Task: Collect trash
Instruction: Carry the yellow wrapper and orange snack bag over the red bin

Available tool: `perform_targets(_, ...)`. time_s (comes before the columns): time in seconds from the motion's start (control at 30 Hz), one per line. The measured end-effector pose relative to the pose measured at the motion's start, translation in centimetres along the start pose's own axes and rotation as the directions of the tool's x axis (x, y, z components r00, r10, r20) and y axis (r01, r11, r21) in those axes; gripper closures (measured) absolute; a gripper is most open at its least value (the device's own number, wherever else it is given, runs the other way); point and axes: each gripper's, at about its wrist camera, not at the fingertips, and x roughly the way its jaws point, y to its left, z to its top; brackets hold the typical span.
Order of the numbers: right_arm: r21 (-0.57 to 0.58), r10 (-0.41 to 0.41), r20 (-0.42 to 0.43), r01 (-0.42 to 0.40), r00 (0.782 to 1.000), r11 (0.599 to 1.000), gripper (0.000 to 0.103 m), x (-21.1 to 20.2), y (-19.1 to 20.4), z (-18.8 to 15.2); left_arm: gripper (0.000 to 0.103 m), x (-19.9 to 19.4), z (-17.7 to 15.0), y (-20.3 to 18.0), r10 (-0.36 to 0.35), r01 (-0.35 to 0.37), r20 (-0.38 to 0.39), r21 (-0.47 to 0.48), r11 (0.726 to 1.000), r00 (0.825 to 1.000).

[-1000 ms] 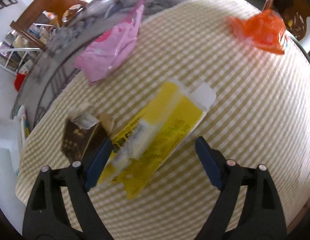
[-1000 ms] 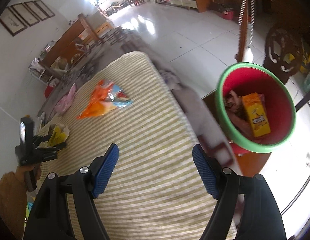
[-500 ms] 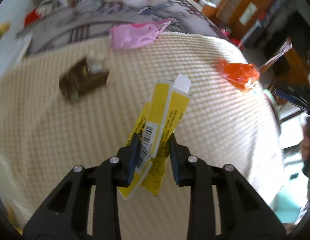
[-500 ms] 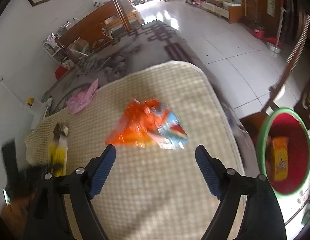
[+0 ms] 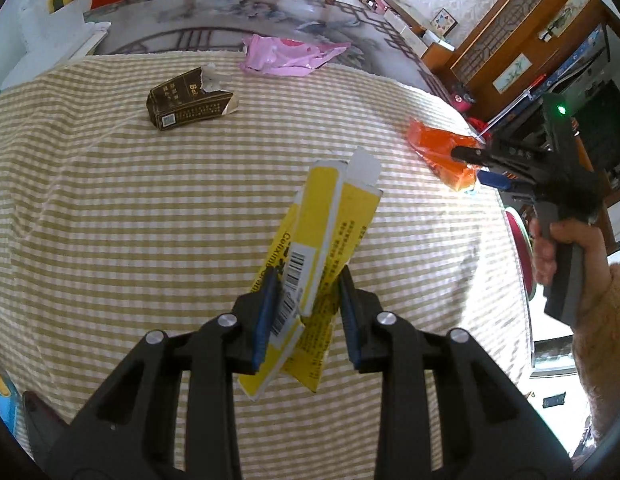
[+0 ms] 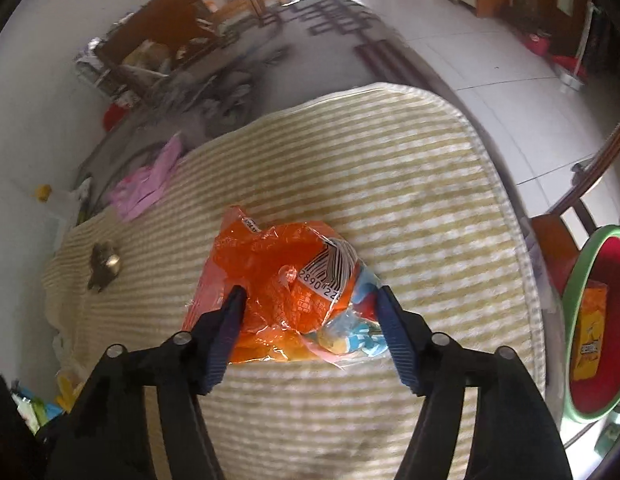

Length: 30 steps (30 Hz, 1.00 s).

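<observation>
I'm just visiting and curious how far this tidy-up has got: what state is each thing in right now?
Yellow box: flattened, lifted off the cloth, clamped by the left gripper.
Orange wrapper: crumpled, lying on the cloth between the closing fingers of the right gripper.
Brown carton: torn open, on its side.
Pink bag: crumpled at the cloth's edge.
Bin: open, a box inside.

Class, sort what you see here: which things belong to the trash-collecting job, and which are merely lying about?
Job: yellow carton, orange wrapper, brown packet, pink bag, red bin.

Lying about: checked cloth, wooden cabinet.
</observation>
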Motion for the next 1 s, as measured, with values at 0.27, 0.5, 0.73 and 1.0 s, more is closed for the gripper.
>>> perform_targets(0.27, -0.017, 0.058, 0.035, -0.058, 0.998, 0.998, 0.040, -4.4, 0.6, -5.3, 0.074, -0.5, 0.1, -1.1, -0.015, 0.014, 0.018, 0.026, 1.000, 1.000)
perform_targets(0.5, 0.072, 0.071, 0.091, -0.077, 0.993, 0.994, 0.039, -7.8, -0.1, -10.5, 0.074, -0.8, 0.3, -2.2, -0.030, 0.028, 0.039, 0.049, 0.998, 0.999)
perform_targets(0.73, 0.116, 0.018, 0.101, -0.030, 0.995, 0.993, 0.039, -8.5, -1.2, -13.2, 0.073, -0.6, 0.4, -4.0, -0.062, 0.059, 0.043, 0.075, 0.995, 0.997)
perform_targets(1.0, 0.129, 0.012, 0.116, -0.027, 0.993, 0.991, 0.039, -9.1, -2.1, -13.3, 0.073, -0.5, 0.0, -4.5, -0.064, 0.061, 0.036, 0.082, 0.995, 0.997)
